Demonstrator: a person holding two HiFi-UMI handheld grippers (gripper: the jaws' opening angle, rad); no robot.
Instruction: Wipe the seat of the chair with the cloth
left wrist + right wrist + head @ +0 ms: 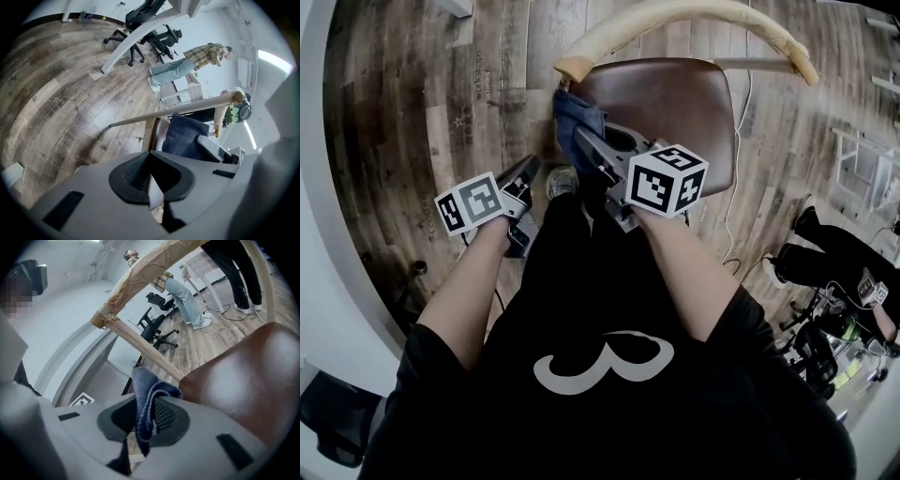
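Note:
The chair's brown seat (pixel 675 103) lies ahead of me under its curved pale wooden back rail (pixel 694 14). My right gripper (pixel 581 141) is shut on a dark blue cloth (pixel 574 117) at the seat's near left corner. In the right gripper view the cloth (pixel 145 399) hangs folded between the jaws, with the seat (pixel 243 380) just to its right. My left gripper (pixel 530 173) hovers left of the chair over the floor, shut with nothing in it. From the left gripper view the cloth (pixel 185 133) shows beyond the closed jaws.
Wooden plank floor (pixel 441 112) surrounds the chair. A white cable (pixel 736 187) runs along the floor to the right. A person in black (pixel 834 253) sits at the right. Office chairs (pixel 150 33) and a standing person (pixel 187 63) are farther off. A white wall (pixel 319 234) curves along the left.

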